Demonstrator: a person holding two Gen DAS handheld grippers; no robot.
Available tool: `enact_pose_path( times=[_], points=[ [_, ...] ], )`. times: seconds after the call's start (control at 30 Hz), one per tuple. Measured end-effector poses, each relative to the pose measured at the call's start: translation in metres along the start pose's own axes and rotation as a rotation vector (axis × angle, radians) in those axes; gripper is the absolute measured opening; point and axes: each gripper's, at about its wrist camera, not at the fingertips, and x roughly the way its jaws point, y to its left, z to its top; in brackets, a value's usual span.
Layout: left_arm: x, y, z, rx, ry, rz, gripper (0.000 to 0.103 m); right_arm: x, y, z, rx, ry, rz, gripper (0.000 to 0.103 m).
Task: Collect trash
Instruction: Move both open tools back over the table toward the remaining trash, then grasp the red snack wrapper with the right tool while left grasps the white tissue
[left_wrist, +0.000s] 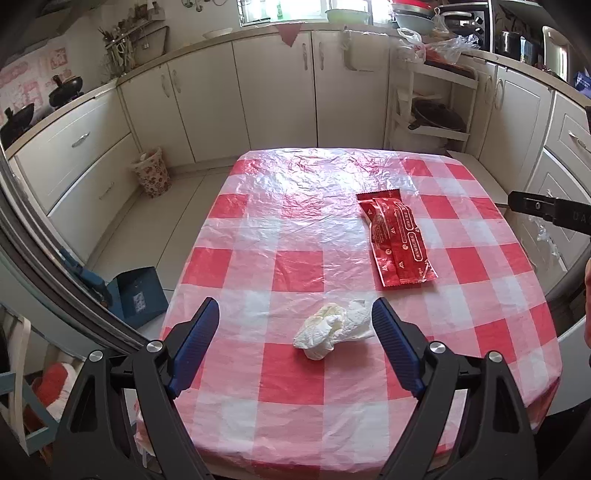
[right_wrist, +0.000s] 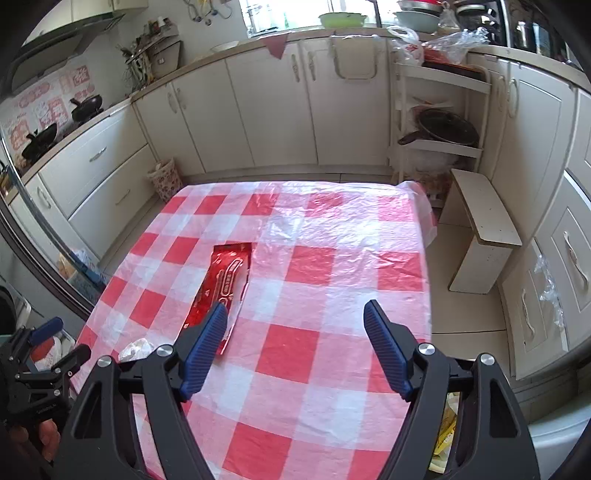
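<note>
A crumpled white tissue lies on the red-and-white checked table. My left gripper is open, its blue pads either side of the tissue and just short of it, empty. A flat red snack wrapper lies further back to the right. In the right wrist view the wrapper sits ahead-left, partly behind the left fingertip, and the tissue peeks out at the left. My right gripper is open and empty above the table. The left gripper shows at the far left.
A patterned waste basket stands on the floor by the cabinets; a blue dustpan lies left of the table. A white stool stands right of the table. A bin with yellow trash sits below the right edge. The right gripper's tip juts in.
</note>
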Motion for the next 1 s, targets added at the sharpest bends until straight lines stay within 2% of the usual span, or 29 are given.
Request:
enact_pose_path(
  times=[0.43, 1.0],
  points=[
    [-0.008, 0.006, -0.001, 0.008, -0.023, 0.007, 0.082, 0.011, 0.020, 0.001, -0.028, 0.015, 0.012, 0.074],
    [-0.009, 0.005, -0.001, 0.012, -0.024, 0.010, 0.083, 0.011, 0.028, 0.002, -0.032, 0.014, 0.018, 0.075]
  ],
)
